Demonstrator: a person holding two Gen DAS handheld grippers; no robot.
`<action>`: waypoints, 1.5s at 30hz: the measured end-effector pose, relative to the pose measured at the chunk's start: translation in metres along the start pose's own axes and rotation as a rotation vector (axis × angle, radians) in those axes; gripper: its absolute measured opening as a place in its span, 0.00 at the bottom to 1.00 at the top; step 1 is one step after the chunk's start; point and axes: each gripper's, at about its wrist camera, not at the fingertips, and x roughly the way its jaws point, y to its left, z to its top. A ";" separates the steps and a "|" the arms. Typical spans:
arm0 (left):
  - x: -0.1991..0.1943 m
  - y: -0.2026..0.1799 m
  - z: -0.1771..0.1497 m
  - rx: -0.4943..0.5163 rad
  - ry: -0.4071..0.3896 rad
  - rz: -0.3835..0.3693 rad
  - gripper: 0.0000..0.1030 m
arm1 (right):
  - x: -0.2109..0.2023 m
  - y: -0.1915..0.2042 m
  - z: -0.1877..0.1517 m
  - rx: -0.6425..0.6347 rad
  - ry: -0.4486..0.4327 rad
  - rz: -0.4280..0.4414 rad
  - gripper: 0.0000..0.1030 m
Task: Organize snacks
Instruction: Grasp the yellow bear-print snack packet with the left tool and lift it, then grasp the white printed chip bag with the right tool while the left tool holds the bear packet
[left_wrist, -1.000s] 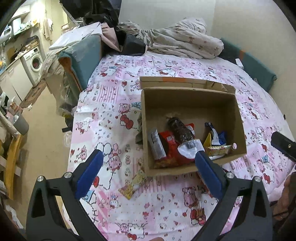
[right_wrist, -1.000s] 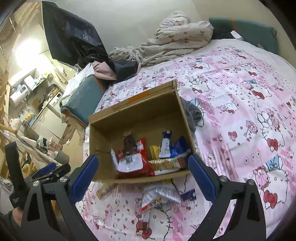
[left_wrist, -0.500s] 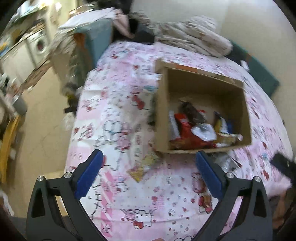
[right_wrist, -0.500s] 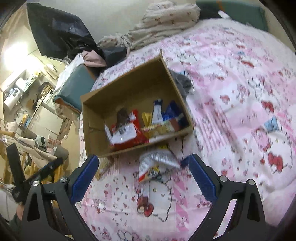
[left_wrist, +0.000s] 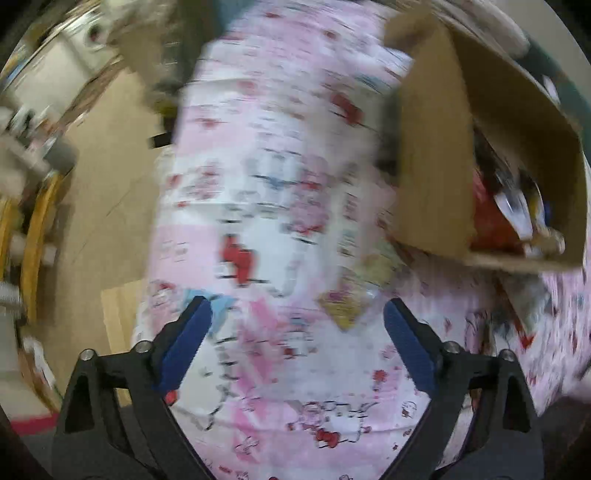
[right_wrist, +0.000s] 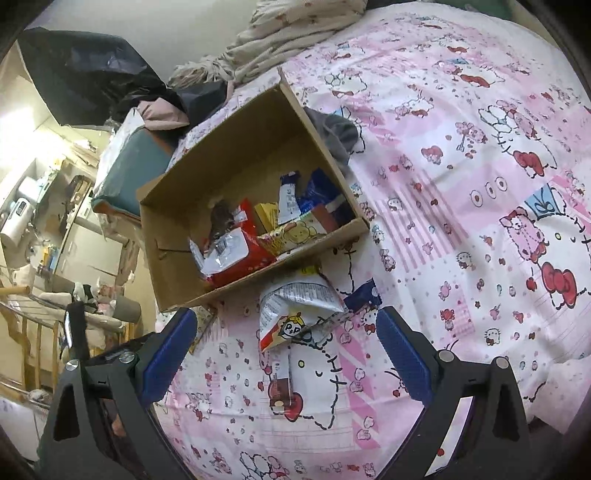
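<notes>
A cardboard box (right_wrist: 207, 162) on the pink Hello Kitty bedspread holds several snack packs, among them a red pack (right_wrist: 251, 254). In front of it lie a white snack bag (right_wrist: 295, 310), a blue packet (right_wrist: 364, 295) and a thin brown bar (right_wrist: 280, 384). My right gripper (right_wrist: 284, 332) is open and empty, hovering above the white bag. In the blurred left wrist view, my left gripper (left_wrist: 295, 328) is open and empty over the bedspread, with a yellow packet (left_wrist: 351, 302) just ahead and the box (left_wrist: 436, 177) at upper right.
A crumpled blanket (right_wrist: 295, 33) and a dark bag (right_wrist: 92, 77) lie at the bed's head. A grey cloth (right_wrist: 338, 133) lies beside the box. The bed's left edge (left_wrist: 155, 221) drops to a wooden floor (left_wrist: 99, 166). Kitchen clutter stands far left.
Both grippers moved down toward the bed. The left swung leftward with strong blur, so the box slid to its upper right. The right now hovers over the white bag.
</notes>
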 end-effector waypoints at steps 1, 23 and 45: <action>0.007 -0.016 0.002 0.074 0.013 -0.004 0.88 | 0.002 0.001 0.000 -0.002 0.004 -0.001 0.97; 0.069 -0.056 0.009 0.363 0.094 0.034 0.22 | 0.003 -0.008 0.002 0.047 0.027 0.049 0.97; -0.033 -0.069 -0.083 0.277 0.056 -0.071 0.21 | -0.005 -0.010 -0.001 0.054 0.009 0.035 0.97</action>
